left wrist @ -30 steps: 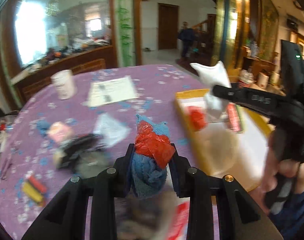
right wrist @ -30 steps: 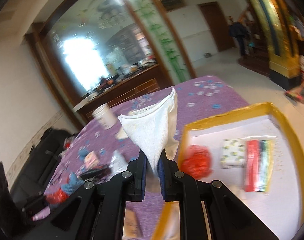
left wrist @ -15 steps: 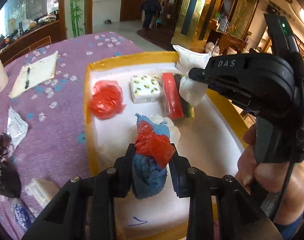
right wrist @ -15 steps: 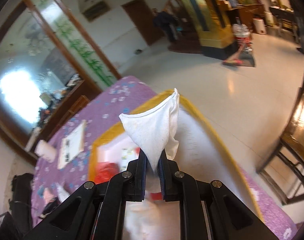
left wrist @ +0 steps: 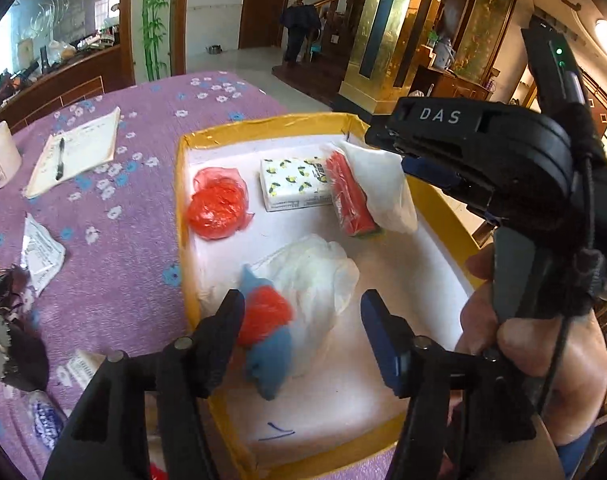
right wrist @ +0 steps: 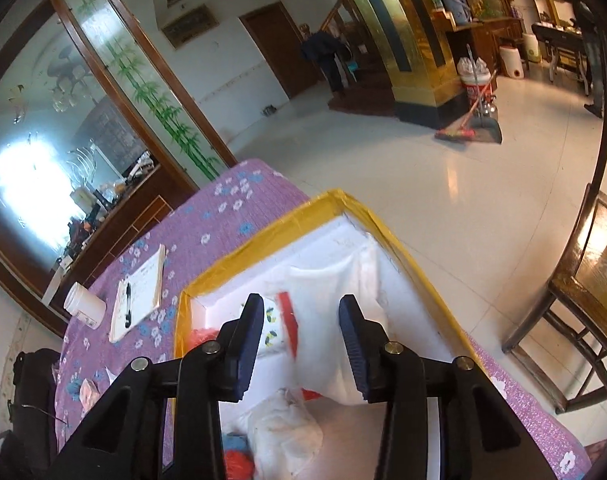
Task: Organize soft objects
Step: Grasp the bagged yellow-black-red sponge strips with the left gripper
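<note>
Both grippers have just been opening over the yellow-rimmed tray (left wrist: 263, 128) at the desk's (left wrist: 143, 160) right edge. The left gripper (left wrist: 303, 328) now stands with jaws apart, and the blue-and-red cloth bundle (left wrist: 267, 340) it clamped a second ago drops free beside its left finger onto the crumpled white plastic bag (left wrist: 315, 272) near the tray's front-left corner. The right gripper (right wrist: 299, 336) is likewise open, and its white cloth (left wrist: 383, 184) lies against the tray's far right wall beside the red pack (left wrist: 349, 196) and tissue packet (left wrist: 291, 184), so both soft items look delivered.
</note>
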### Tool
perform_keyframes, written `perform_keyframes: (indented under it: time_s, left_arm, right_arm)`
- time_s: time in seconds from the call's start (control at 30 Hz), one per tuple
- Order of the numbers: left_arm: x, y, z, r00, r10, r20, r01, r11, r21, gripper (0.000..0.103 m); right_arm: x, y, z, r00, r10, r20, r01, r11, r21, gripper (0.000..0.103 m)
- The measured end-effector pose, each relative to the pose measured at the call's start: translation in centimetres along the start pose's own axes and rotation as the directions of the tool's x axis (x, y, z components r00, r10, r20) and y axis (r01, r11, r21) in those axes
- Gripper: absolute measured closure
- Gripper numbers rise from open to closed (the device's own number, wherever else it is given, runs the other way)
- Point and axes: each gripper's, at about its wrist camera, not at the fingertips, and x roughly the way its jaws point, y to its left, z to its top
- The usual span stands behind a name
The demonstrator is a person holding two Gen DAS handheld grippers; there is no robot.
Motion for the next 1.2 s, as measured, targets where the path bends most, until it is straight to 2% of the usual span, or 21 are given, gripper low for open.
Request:
perform_keyframes:
  time_s: [0.13, 0.3, 0.4, 0.5, 0.53, 0.6, 0.7, 0.73, 0.87, 1.0, 1.1, 1.17, 1.2]
  left_arm:
    - [-1.6, 0.6, -0.4, 1.0, 0.0, 0.009, 0.0, 1.0, -0.021, 0.043]
    - [-4.8, 1.7, -1.5, 0.998, 0.022, 0.061, -0.021, 0.999, -0.024, 0.043]
    - [-6.4, 2.5, -2.4, 0.996, 0.049, 0.081, -0.047, 0.999, -0.024, 0.043]
    - [-8.1, 3.8, -3.4, 0.994, 0.056, 0.095, -0.052, 0.998, -0.043, 0.043]
    - [-8.7, 4.5, -3.9, 0.993, 0.06, 0.098, -0.054, 0.997, -0.054, 0.043]
    - [-9.6, 5.9, -4.7, 0.991, 0.073, 0.109, -0.065, 0.995, -0.074, 0.043]
    - [-11.0, 7.7, -5.9, 0.986, 0.116, 0.124, -0.104, 0.99, -0.1, 0.043]
    - [-11.3, 8.3, -6.2, 0.984, 0.122, 0.127, -0.109, 0.988, -0.11, 0.043]
    - [-13.3, 12.1, -7.7, 0.978, 0.16, 0.136, -0.135, 0.975, -0.174, 0.043]
    - [-15.2, 16.5, -9.5, 0.965, 0.228, 0.132, -0.188, 0.947, -0.262, 0.043]
    - [-16.3, 20.3, -11.1, 0.951, 0.29, 0.109, -0.237, 0.907, -0.35, 0.043]
    - [-16.6, 22.9, -12.1, 0.944, 0.321, 0.082, -0.261, 0.872, -0.414, 0.043]
    - [-16.7, 24.7, -12.6, 0.938, 0.341, 0.059, -0.278, 0.843, -0.461, 0.043]
  right_arm:
    - [-0.6, 1.2, 0.0, 0.997, 0.076, 0.027, -0.075, 0.997, -0.024, 0.061]
    - [-1.9, 4.6, -0.8, 0.969, 0.244, 0.04, -0.235, 0.961, -0.147, 0.061]
    - [-1.8, 7.4, -2.1, 0.937, 0.346, -0.036, -0.345, 0.908, -0.239, 0.061]
    - [-1.3, 10.1, -3.9, 0.888, 0.437, -0.146, -0.46, 0.841, -0.285, 0.061]
    - [-1.2, 11.4, -4.8, 0.867, 0.459, -0.191, -0.497, 0.809, -0.312, 0.061]
    - [-1.2, 12.9, -6.3, 0.845, 0.479, -0.237, -0.534, 0.769, -0.351, 0.061]
    - [-0.6, 15.1, -8.6, 0.816, 0.484, -0.317, -0.577, 0.717, -0.391, 0.061]
    - [-0.4, 15.7, -9.3, 0.814, 0.475, -0.335, -0.58, 0.707, -0.405, 0.061]
    - [0.1, 16.6, -11.3, 0.819, 0.426, -0.384, -0.57, 0.683, -0.457, 0.061]
    - [0.7, 16.5, -12.1, 0.822, 0.39, -0.415, -0.562, 0.673, -0.481, 0.061]
    - [1.2, 17.0, -12.8, 0.815, 0.373, -0.443, -0.57, 0.656, -0.495, 0.06]
    - [1.1, 17.2, -13.3, 0.813, 0.349, -0.466, -0.569, 0.643, -0.512, 0.056]
    - [1.4, 17.4, -13.7, 0.814, 0.325, -0.481, -0.564, 0.639, -0.523, 0.054]
